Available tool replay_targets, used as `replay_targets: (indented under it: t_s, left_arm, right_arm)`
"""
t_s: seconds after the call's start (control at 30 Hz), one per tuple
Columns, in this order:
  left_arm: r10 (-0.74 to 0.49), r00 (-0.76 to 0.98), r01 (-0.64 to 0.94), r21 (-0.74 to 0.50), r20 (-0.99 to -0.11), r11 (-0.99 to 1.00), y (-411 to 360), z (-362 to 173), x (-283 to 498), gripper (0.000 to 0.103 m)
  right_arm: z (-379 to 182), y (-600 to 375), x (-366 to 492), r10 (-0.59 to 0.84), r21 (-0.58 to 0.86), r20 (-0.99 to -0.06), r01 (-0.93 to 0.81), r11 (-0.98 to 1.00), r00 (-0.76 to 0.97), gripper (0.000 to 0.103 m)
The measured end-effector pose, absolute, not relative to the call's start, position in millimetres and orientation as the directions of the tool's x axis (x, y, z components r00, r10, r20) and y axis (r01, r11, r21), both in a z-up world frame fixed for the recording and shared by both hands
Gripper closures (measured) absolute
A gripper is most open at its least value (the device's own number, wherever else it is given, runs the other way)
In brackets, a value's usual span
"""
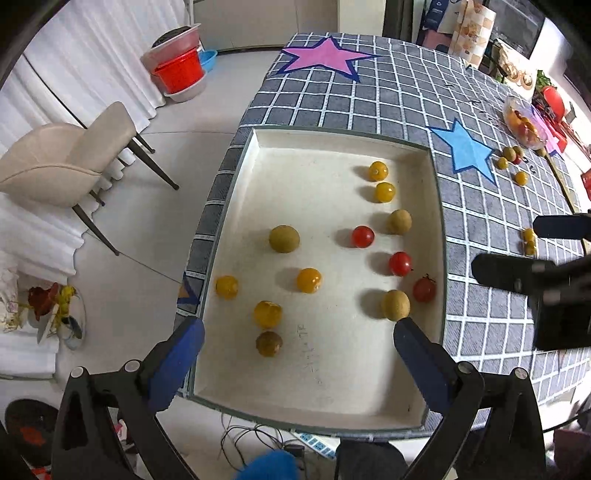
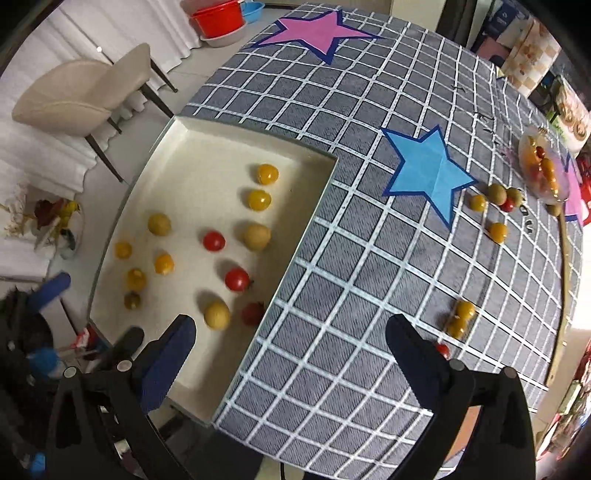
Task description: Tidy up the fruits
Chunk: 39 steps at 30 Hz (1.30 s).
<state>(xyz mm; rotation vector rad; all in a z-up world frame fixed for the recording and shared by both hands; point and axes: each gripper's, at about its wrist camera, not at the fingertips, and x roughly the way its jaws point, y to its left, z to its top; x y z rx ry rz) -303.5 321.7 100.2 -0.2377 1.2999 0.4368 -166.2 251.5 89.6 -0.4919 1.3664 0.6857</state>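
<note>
A white tray (image 1: 258, 155) on the checked tablecloth holds several small fruits: yellow tomatoes (image 1: 309, 280), red tomatoes (image 1: 362, 236) and tan longans (image 1: 284, 239). My left gripper (image 1: 297, 338) is open and empty above the tray's near end. My right gripper (image 2: 290, 334) is open and empty over the cloth beside the tray (image 2: 317, 192). It shows at the right edge of the left wrist view (image 1: 517, 251). Loose fruits lie on the cloth: a yellow pair (image 2: 461, 318), a red tomato (image 2: 442, 349) by my right finger, and a cluster (image 2: 496, 195) near the blue star.
A clear bowl of fruit (image 2: 545, 170) stands at the far right of the table. A pink star (image 2: 314, 31) and a blue star (image 2: 430, 171) are stuck on the cloth. A beige chair (image 1: 66, 158) stands left of the table, with red and blue basins (image 1: 181, 70) behind it.
</note>
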Motion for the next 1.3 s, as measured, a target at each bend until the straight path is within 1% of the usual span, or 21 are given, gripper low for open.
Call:
replay_targets:
  t_s: [0.2,0.43,1.3]
  left_arm:
    - [0.160,0.163,-0.376,0.088,-0.974,0.922,313.8,108.3,-310.4,0.000]
    - [0.150,0.141,-0.327,0.097,-0.979,0.940,306.7,113.0,-315.0,0.000]
    - [0.141,0.145,-0.322,0.088,-0.979,0.943,297.9,123.3,-320.1,0.000]
  right_arm:
    - [101.8,250.3,-187.4,0.126,0.016,-0.987,-0.735,0.678,0.096,0.000]
    - [116.1,250.1,-196.6,0.126,-0.006,-0.985,-0.748,0.664,0.120,0.000]
    - [117.5,245.5,-205.2,0.116,-0.005,-0.987,-0.732,0.681,0.114,0.000]
